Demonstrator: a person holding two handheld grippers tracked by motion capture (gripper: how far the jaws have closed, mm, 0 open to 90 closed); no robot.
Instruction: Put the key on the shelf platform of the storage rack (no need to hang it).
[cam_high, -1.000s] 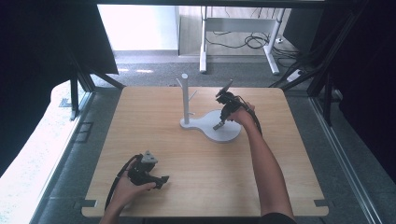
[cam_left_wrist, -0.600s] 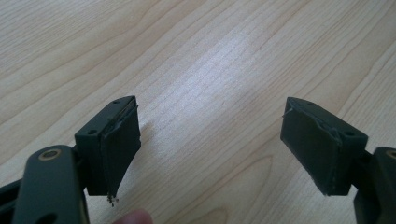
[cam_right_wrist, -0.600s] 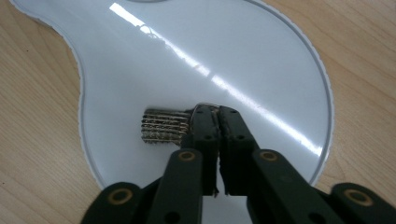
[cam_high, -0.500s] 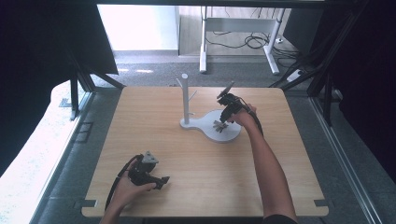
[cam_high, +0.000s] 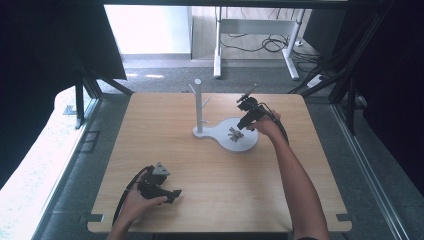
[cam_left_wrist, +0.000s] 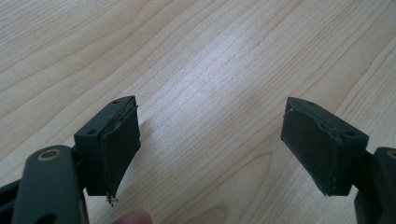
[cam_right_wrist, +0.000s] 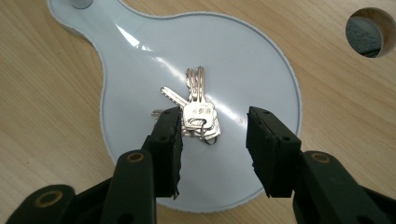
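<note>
The bunch of keys (cam_right_wrist: 198, 112) lies flat on the round white dish (cam_right_wrist: 261, 70) of the key stand (cam_high: 198, 107), right of centre in the high view and mid-frame in the right gripper view. The right claw (cam_right_wrist: 212, 140) hangs just above it, its jaws having just been opening; they stand apart with nothing pinched, the keys lying loose below. I'd judge the keys delivered to the dish, with only the withdrawal left, unless they are meant for a peg. The left claw (cam_left_wrist: 210, 149) rests released on the bare table (cam_left_wrist: 210, 56), lower left of the high view, holding nothing.
</note>
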